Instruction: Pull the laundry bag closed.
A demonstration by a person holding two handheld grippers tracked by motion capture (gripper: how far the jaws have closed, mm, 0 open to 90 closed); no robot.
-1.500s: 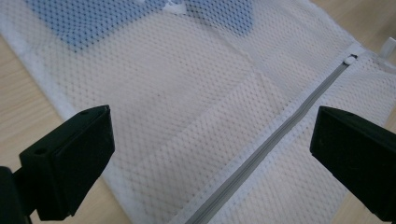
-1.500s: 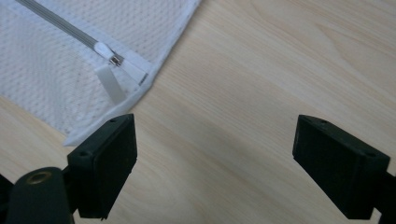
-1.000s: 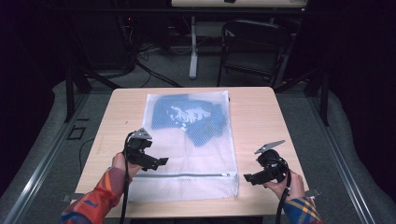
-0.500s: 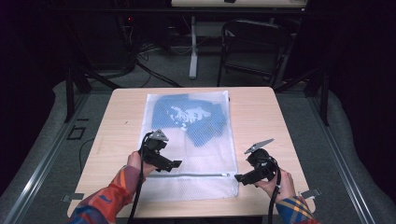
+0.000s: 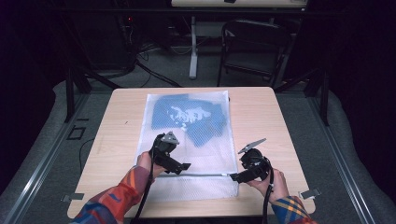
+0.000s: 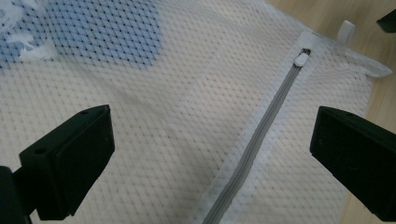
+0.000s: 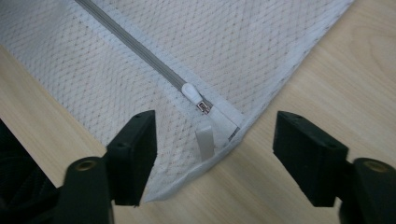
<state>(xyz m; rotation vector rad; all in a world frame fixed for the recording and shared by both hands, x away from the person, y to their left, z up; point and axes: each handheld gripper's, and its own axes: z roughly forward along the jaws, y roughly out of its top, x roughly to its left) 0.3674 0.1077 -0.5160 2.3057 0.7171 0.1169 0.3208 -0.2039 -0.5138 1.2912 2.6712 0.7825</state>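
Note:
A white mesh laundry bag [image 5: 196,144] lies flat on the wooden table [image 5: 121,130], with a blue garment [image 5: 198,116] inside its far half. A grey zipper [image 5: 205,174] runs across the near end; its white pull [image 7: 192,93] sits at the right end beside a small white tab [image 7: 204,142]. My left gripper [image 5: 184,167] hovers open over the mesh, with the zipper [image 6: 261,135] between its jaws. My right gripper [image 5: 233,176] is open at the bag's near right corner. Its jaws have just been closing, the tab and corner lie between them, and the pads are not touching.
A black chair [image 5: 254,46] and a table leg [image 5: 193,51] stand on the floor beyond the far edge. Bare wood [image 5: 280,126] shows to the right of the bag and on its left. Metal brackets [image 5: 310,192] sit by the near corners.
My left gripper has moved right, from the bag's left edge onto the mesh above the zipper. The right gripper has edged left to the bag's corner, and its jaws stand narrower.

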